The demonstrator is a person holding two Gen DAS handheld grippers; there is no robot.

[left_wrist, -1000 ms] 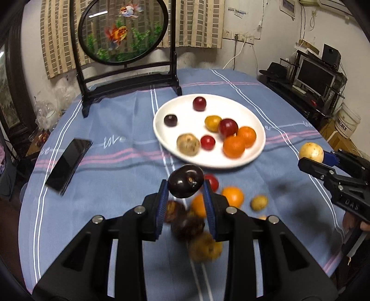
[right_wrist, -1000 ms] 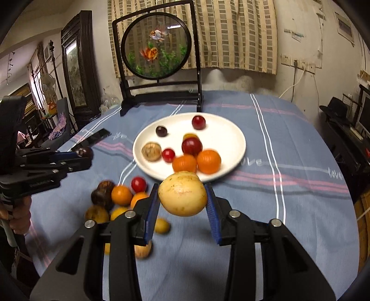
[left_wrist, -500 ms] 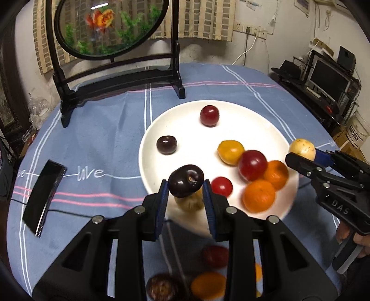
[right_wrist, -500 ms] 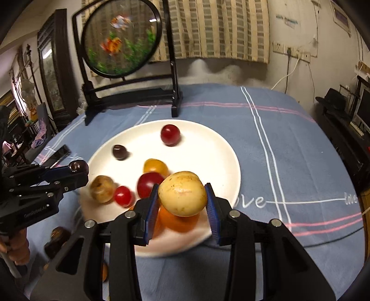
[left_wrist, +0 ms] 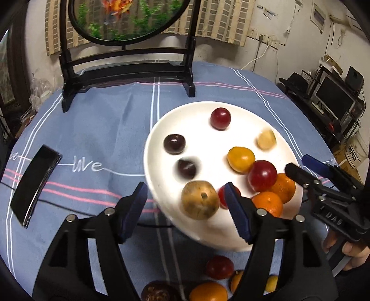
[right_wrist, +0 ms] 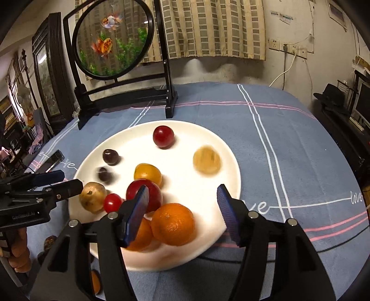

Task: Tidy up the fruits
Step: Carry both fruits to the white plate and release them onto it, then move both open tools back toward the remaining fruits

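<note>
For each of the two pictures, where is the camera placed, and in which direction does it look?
Left wrist: on the left gripper, aimed down at the white plate; right gripper and hand at right.
Right wrist: on the right gripper, same plate; left gripper at left.
Shared: plate, fruits, goldfish screen.

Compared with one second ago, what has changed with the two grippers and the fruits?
Both grippers came forward over the plate and let go. The left gripper dropped its dark plum; the right gripper dropped its yellow fruit. Both jaws are opening, nothing gripped. The other plate fruits and the phone stayed.
</note>
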